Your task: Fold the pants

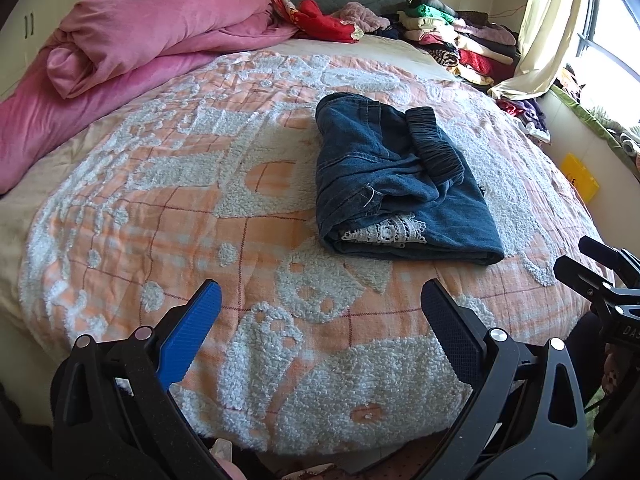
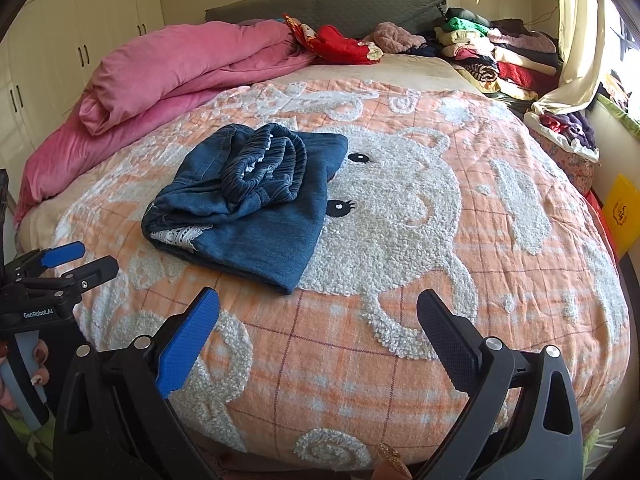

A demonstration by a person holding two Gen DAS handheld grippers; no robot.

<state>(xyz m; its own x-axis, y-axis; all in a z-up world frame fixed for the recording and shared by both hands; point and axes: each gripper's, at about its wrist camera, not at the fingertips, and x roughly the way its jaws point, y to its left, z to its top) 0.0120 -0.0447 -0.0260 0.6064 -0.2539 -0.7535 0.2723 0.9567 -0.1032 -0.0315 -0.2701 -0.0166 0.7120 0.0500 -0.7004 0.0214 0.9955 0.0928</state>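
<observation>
On the bedspread [image 2: 400, 360], folded pants [image 2: 248, 212], legs hidden; both tongs [image 1: 320, 308] [image 2: 318, 312] wide, empty.

Orange-and-white tufted bedspread [image 2: 400, 340], covering the bed directly ahead of and below both claws. Rolled pink duvet [image 1: 140, 40], far ahead and to the left of the claws; red garment [image 1: 324, 20] beside it, against the grey headboard [image 2: 320, 4]. Stacked folded clothes [image 2: 500, 56], far ahead to the right, beside the cream curtain [image 1: 548, 20]; yellow box [image 2: 620, 212], off the bed's right edge.

Open bedspread [image 2: 360, 360] surrounds the pants [image 2: 248, 208]; the pink quilt [image 1: 132, 40] seemingly crowds the far-left.
</observation>
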